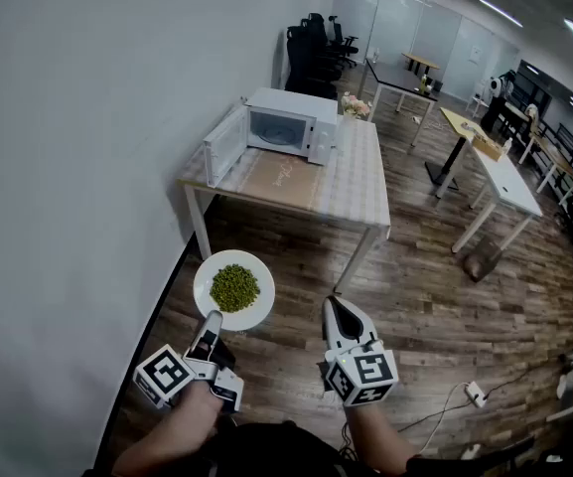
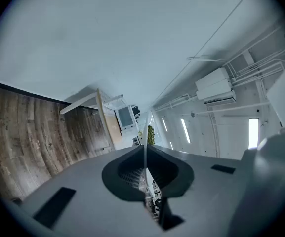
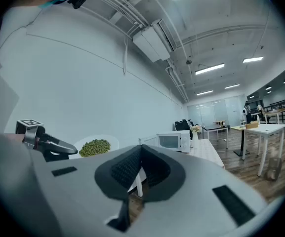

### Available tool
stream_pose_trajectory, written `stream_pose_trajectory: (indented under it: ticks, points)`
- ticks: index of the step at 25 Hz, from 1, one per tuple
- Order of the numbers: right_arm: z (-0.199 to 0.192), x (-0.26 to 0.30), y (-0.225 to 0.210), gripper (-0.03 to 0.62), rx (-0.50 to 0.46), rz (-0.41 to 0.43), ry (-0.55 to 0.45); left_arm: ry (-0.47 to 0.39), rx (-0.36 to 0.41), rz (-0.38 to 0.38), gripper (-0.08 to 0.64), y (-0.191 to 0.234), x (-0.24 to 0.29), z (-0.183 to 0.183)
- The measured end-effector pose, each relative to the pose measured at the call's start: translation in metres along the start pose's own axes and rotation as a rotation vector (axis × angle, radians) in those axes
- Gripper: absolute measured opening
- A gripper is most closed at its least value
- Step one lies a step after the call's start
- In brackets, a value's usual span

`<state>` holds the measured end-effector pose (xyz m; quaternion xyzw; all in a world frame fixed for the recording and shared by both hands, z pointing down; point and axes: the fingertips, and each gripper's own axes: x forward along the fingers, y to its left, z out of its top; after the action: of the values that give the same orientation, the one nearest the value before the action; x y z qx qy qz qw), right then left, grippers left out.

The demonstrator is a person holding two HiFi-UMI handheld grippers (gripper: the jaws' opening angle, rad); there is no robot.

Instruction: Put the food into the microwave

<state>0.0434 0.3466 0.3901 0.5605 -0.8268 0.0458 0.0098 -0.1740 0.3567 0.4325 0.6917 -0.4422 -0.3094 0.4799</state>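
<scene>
Well short of the table (image 1: 354, 195), the left gripper (image 1: 212, 319) pinches the near rim of the plate (image 1: 207, 269), held level so the green peas (image 1: 234, 287) stay heaped. The right gripper (image 1: 333, 306) has its jaws pressed together on nothing, presumably spare for the door (image 1: 224, 146). The microwave (image 1: 288, 125) stands at the table's far left corner, open to receive the plate.

Brightness: bright, even, cool white indoor light.
Source: ceiling strips (image 3: 209, 69) high ahead of the right gripper (image 3: 141, 147), blown out white.
Shadows: soft, under the table (image 1: 296, 182) far ahead.
Distortion: both gripper views are fisheye, with dark rounded corners.
Focus: plate (image 2: 145, 158) edge in the left gripper (image 2: 145, 148) blurred; room sharp.
</scene>
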Motion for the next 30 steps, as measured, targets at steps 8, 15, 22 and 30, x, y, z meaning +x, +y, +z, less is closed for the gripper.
stream_pose_trajectory:
  ticks: [8,15,22,30]
  points:
    - [0.001,-0.007,0.005,0.008,-0.021,-0.005,0.005,0.002,-0.072,0.010,0.018,0.000,-0.007,-0.004]
    - [0.003,-0.007,0.010,0.008,-0.014,0.004,-0.010,0.005,-0.137,-0.006,0.018,0.002,-0.007,-0.007]
    - [-0.003,-0.010,0.016,0.008,-0.020,-0.015,0.004,0.029,-0.142,-0.010,0.018,0.004,-0.008,-0.006]
    - [-0.006,-0.003,0.039,0.008,-0.008,-0.003,0.017,0.073,-0.213,-0.034,0.018,0.004,-0.013,0.001]
